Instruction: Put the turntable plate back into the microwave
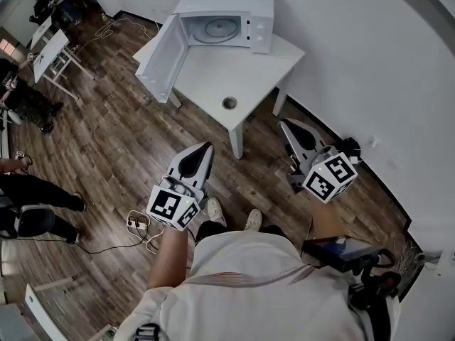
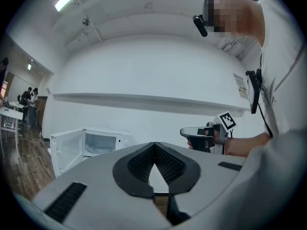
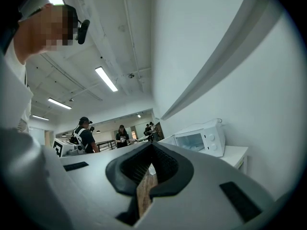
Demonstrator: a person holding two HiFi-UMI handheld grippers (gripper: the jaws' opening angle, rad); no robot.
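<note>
Open-doored white microwave (image 1: pixel 245 16) at twelve o'clock on white square counter (image 1: pixel 249 73), round turntable plate (image 1: pixel 215 28) inside, left tongs (image 1: pixel 207 148) and right tongs (image 1: pixel 286 124) at six o'clock, both closed, empty.

A white table (image 1: pixel 213 77) stands against the far white wall (image 1: pixel 355 41) on a wood-plank floor (image 1: pixel 106 141). A power strip (image 1: pixel 137 224) lies near left. People (image 1: pixel 25 98) stand far left by a white desk (image 1: pixel 51 52).
</note>
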